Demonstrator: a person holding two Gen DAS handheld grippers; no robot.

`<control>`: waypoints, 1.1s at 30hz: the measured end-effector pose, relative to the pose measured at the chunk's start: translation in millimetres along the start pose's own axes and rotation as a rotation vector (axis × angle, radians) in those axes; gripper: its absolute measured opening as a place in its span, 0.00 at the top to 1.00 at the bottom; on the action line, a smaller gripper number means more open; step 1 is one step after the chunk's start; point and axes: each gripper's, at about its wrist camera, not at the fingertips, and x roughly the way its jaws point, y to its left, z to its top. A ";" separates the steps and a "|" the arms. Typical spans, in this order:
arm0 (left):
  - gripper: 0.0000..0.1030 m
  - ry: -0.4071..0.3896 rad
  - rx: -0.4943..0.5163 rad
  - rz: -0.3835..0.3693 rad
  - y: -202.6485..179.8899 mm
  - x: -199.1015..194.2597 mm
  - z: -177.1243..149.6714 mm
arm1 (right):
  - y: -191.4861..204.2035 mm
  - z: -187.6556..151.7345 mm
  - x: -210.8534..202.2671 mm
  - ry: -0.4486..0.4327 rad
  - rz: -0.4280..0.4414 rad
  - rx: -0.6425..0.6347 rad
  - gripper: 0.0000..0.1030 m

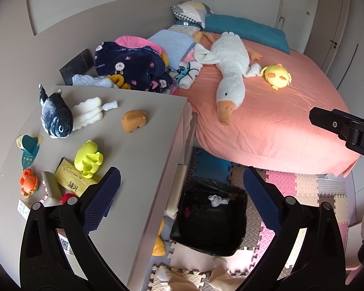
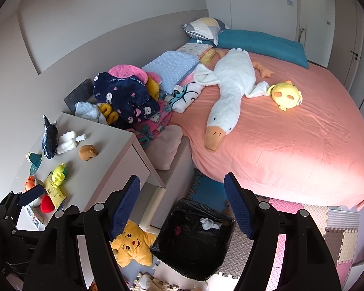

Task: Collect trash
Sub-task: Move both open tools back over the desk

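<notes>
Partly hidden bin liner (image 2: 194, 249) (rim blurred)

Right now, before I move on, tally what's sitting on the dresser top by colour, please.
Navy: 1, whale plush
White: 1, puffy white toy
Brown: 1, bear plush
Teal: 1, slipper-shaped toy
Yellow-green: 1, plastic toy
Yellow: 1, paper packet
Orange: 1, crab toy
Red: 1, ball
Total: 8. A few more bits near the left fingers are too hidden to sort.
</notes>
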 end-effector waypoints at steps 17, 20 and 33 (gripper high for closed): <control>0.06 0.023 -0.156 0.112 60.2 -9.2 -27.8 | 65.5 -0.3 22.4 0.047 0.119 -0.126 0.30; 0.06 0.028 -0.196 0.142 75.0 -12.2 -35.4 | 80.1 -0.8 27.4 0.058 0.142 -0.151 0.30; 0.06 0.061 -0.356 0.256 137.6 -20.9 -69.6 | 145.0 -9.1 45.3 0.098 0.252 -0.267 0.30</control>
